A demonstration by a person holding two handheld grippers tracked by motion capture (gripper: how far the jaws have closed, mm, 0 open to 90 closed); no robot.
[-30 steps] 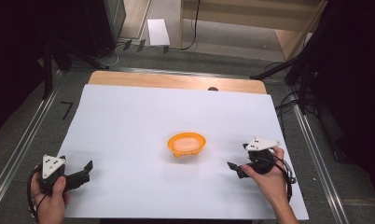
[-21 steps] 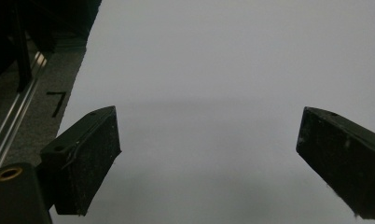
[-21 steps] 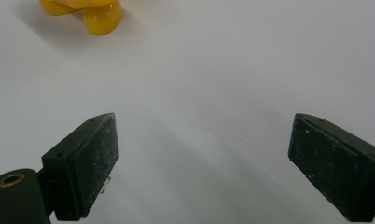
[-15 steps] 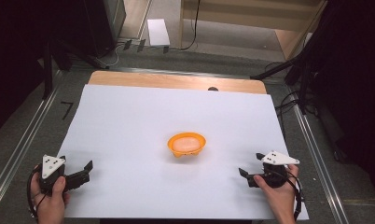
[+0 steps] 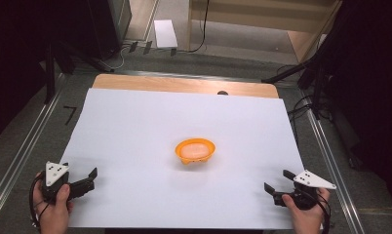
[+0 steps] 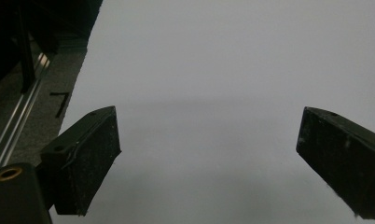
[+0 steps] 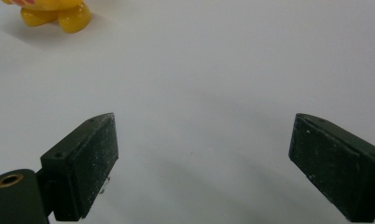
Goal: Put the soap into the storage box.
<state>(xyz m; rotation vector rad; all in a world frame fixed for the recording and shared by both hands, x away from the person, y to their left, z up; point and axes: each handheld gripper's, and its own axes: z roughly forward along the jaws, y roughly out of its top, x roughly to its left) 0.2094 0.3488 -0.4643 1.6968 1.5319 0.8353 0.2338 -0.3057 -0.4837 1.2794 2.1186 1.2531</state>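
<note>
Left gripper (image 5: 83,178): I had its jaws spread wide with nothing between them; in the left gripper view the two black pads stood far apart over bare white sheet.
Right gripper (image 5: 279,181): I kept its jaws wide open too, gripping nothing; in the right gripper view only white sheet lay between the pads.
Left hand (image 5: 52,207): it wrapped the left gripper's body from below, at the near left corner of the sheet, well apart from the bowl.
Right hand (image 5: 305,214): it held the right gripper at the near right corner of the sheet, also well apart from the bowl.
Grey plates: one sat on top of each gripper, and each showed pale against the dark body in the high view.
Bowl (image 5: 195,150): I saw it orange and upright near the middle of the sheet, between the two grippers and farther from me than both, touched by neither.
Bowl from the right gripper (image 7: 49,13): its yellow-orange underside showed at the top left edge of that view, well beyond the pads.
Bowl contents: something pale lay inside; I could not tell what it was.
Sheet (image 5: 135,126): white, it spread out under the bowl on every side and covered most of the table.
Table (image 5: 184,84): a strip of bare wood showed past the sheet's far edge, beyond the bowl.
Rails (image 5: 18,156): metal rails ran along both sides, outward from the bowl past the sheet's edges.
</note>
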